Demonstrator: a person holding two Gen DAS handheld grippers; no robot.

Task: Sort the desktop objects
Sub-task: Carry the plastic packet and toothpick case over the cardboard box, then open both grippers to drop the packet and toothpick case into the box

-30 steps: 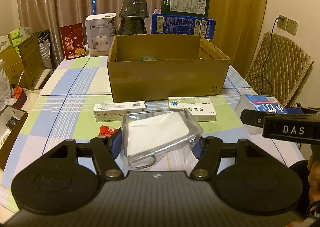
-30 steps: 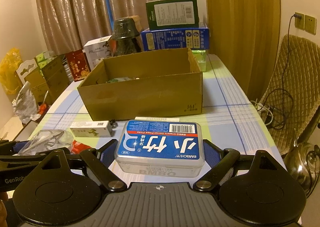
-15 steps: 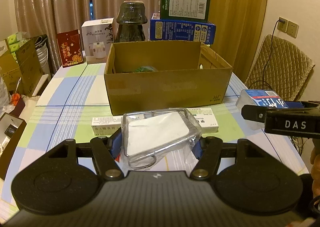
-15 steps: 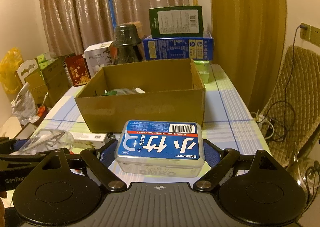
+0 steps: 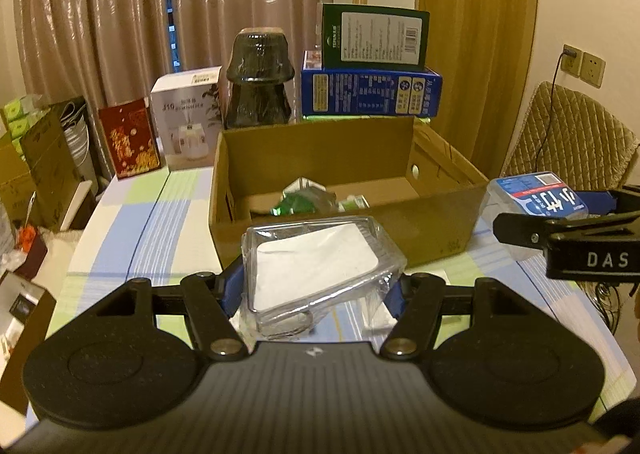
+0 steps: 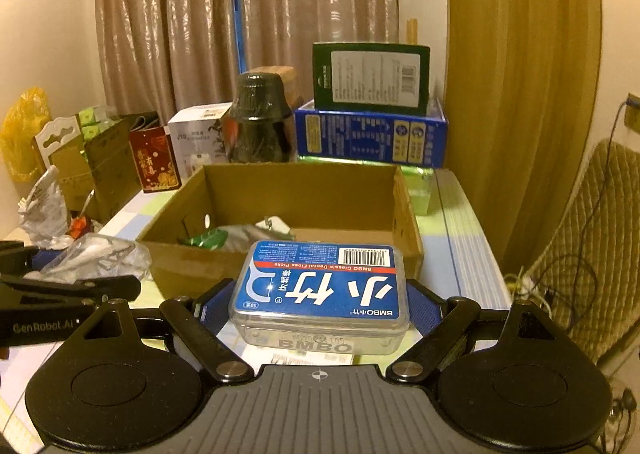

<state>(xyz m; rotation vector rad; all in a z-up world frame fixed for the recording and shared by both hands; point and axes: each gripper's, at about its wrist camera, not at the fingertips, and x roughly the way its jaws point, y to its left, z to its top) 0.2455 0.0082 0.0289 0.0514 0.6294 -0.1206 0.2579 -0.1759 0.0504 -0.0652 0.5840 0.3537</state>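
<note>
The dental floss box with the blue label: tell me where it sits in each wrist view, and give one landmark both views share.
Left wrist view: the dental floss box is at the right edge, clamped in the right gripper, beside the cardboard box's right corner.
Right wrist view: it fills the lower centre, between the gripper's fingers, in front of the cardboard box.
Shared landmark: the open cardboard box, with the blue carton behind it.

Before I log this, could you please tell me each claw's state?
Left claw: shut on clear plastic-wrapped case.
Right claw: shut on blue-labelled clear floss box.
</note>
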